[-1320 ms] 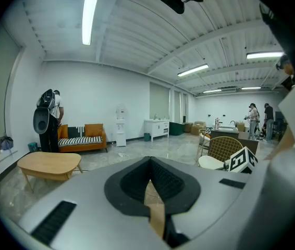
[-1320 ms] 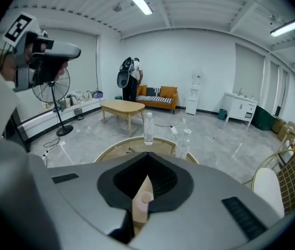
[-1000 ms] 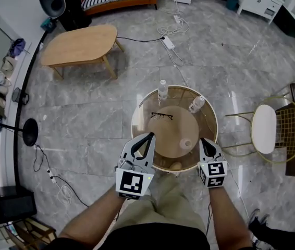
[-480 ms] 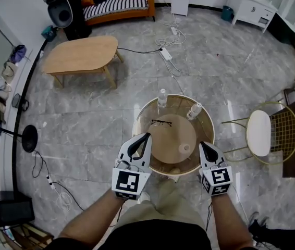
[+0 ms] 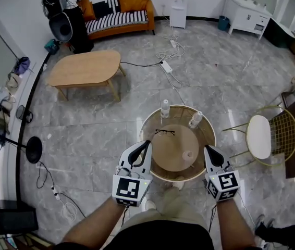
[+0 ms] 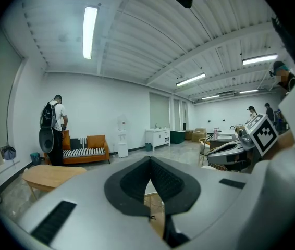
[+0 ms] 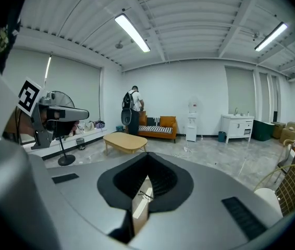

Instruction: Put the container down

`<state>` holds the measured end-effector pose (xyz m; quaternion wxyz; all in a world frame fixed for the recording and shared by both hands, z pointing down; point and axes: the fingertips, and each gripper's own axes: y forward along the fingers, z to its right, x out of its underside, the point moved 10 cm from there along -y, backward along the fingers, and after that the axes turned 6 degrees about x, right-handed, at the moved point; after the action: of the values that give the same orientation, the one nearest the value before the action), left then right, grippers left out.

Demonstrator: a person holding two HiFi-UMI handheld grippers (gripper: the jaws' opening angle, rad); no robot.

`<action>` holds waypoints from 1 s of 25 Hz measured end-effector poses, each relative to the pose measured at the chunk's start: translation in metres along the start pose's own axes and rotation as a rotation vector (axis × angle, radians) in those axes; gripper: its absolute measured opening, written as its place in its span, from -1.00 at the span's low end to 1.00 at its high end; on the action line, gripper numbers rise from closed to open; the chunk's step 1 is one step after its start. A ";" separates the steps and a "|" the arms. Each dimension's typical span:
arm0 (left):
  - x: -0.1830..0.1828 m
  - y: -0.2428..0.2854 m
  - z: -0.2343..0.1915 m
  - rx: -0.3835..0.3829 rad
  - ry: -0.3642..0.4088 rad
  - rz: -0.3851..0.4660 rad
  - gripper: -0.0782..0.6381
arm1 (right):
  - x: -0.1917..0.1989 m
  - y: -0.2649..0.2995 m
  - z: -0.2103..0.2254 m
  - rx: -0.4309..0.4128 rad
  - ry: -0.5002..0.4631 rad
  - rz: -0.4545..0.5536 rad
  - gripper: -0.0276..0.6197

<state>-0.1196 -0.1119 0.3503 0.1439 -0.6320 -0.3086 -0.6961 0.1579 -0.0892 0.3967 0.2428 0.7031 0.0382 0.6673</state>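
Note:
A small white container (image 5: 188, 153) stands on the round glass table (image 5: 146, 126), on its right side close to me. Two clear bottles (image 5: 164, 108) (image 5: 195, 119) stand at the far rim, and a pair of glasses (image 5: 164, 133) lies between them and the container. My left gripper (image 5: 148, 142) hangs shut and empty over the table's near left rim. My right gripper (image 5: 206, 149) is shut and empty just right of the container, apart from it. In the left gripper view the jaws (image 6: 150, 159) meet at their tips; so do those in the right gripper view (image 7: 147, 155).
A gold wire chair with a white seat (image 5: 259, 134) stands right of the table. A wooden coffee table (image 5: 85, 67) and a striped sofa (image 5: 117, 14) are farther off, cables (image 5: 166, 66) cross the floor, and a fan stand (image 5: 33, 149) is at the left. A person with a backpack (image 6: 53, 124) stands by the sofa.
Both grippers have risen, and the round table looks smaller beneath them. More of the room shows at the top. Both pairs of jaws stay shut and empty.

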 end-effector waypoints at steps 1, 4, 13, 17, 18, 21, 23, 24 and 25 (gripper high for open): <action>-0.003 -0.003 0.001 0.002 0.007 0.002 -0.74 | -0.003 -0.005 -0.002 0.000 -0.001 0.009 -0.87; -0.010 -0.012 0.002 0.008 0.015 0.024 -0.74 | -0.012 -0.017 -0.009 0.001 0.002 0.029 -0.87; -0.014 -0.048 0.006 0.062 0.039 0.054 -0.74 | -0.027 -0.051 -0.038 -0.003 -0.024 0.063 -0.87; -0.022 -0.061 0.005 0.066 0.055 0.084 -0.74 | -0.033 -0.063 -0.054 0.003 -0.046 0.086 -0.87; -0.024 -0.063 0.005 0.065 0.052 0.092 -0.74 | -0.034 -0.066 -0.056 0.006 -0.047 0.090 -0.87; -0.027 -0.070 0.005 0.066 0.058 0.105 -0.74 | -0.038 -0.072 -0.062 0.018 -0.042 0.099 -0.87; -0.029 -0.074 0.005 0.071 0.060 0.107 -0.74 | -0.041 -0.075 -0.066 0.027 -0.038 0.104 -0.87; -0.029 -0.075 0.005 0.074 0.062 0.107 -0.74 | -0.042 -0.076 -0.067 0.029 -0.038 0.107 -0.87; -0.029 -0.076 0.005 0.077 0.063 0.105 -0.74 | -0.042 -0.078 -0.068 0.034 -0.037 0.110 -0.87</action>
<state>-0.1556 -0.0559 0.3030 0.2140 -0.6190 -0.2967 -0.6949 0.1089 -0.0170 0.3266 0.1946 0.7203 0.0063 0.6658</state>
